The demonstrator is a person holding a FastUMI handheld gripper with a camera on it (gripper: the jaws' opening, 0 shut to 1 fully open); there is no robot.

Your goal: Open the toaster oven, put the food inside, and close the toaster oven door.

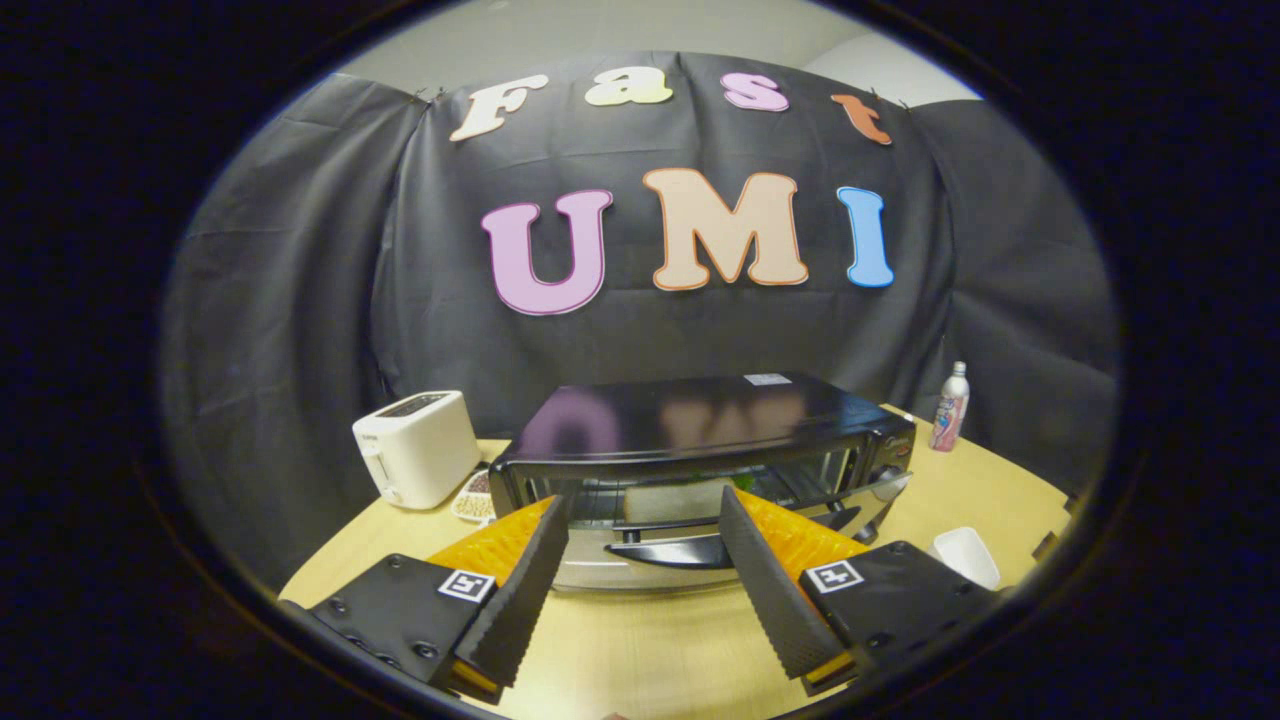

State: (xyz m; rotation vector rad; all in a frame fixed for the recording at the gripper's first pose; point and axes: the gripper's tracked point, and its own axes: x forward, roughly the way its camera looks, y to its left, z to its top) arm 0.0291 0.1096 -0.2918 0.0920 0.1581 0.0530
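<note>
Toaster oven [700, 470] stood mid-table, its door [700, 545] seemingly tilted partly open; the gripper [645, 520] hung just before the handle [680, 552], fingers spread, empty. Opening looked underway. Next: hook the handle, draw the door down.

You're in a staged recording booth, not a real kitchen. Black cloth wall [300, 300] hangs as a backdrop beyond the fingers, pale room wall [600, 30] showing above it. Kitchen props sit on one light wood table [650, 650]: toaster oven [700, 440] just ahead of the spread fingers, white toaster [415, 447] beside it, bottle [950, 405] farther back.
</note>
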